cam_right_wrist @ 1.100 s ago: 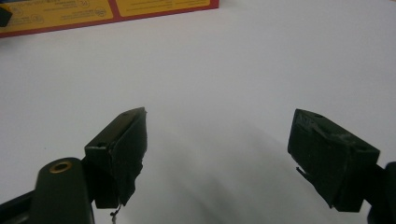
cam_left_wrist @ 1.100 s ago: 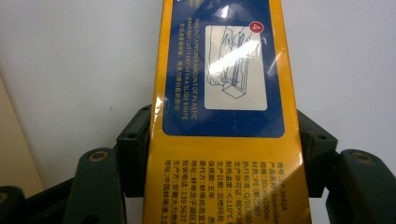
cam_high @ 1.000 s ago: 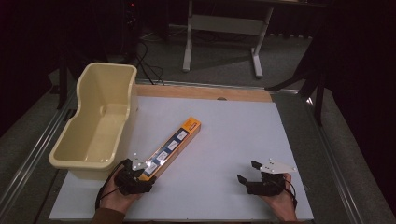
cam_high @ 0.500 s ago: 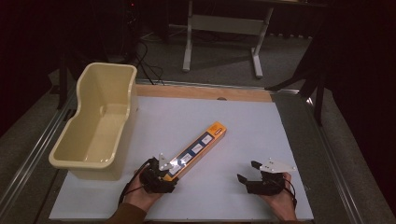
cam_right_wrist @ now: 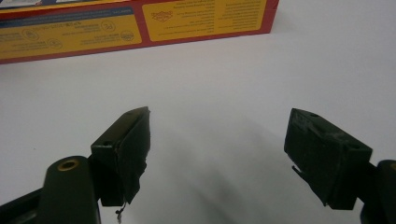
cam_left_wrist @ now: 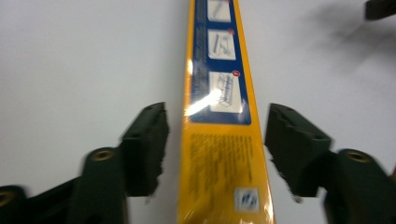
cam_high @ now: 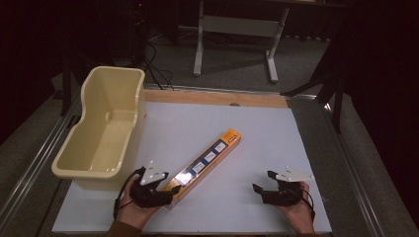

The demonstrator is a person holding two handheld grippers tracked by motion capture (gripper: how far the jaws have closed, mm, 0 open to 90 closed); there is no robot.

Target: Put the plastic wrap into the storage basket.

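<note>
High view: cream tub (cam_high: 101, 143) holds nothing; yellow box (cam_high: 207, 160) lies beside it

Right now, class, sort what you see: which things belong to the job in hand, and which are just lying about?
In the job:
- long yellow box, lying between the open jaws of the left gripper, untouched by its pads
- left gripper

Lying about:
- cream tub, at the table's left
- right gripper, open over bare table
- white table
</note>
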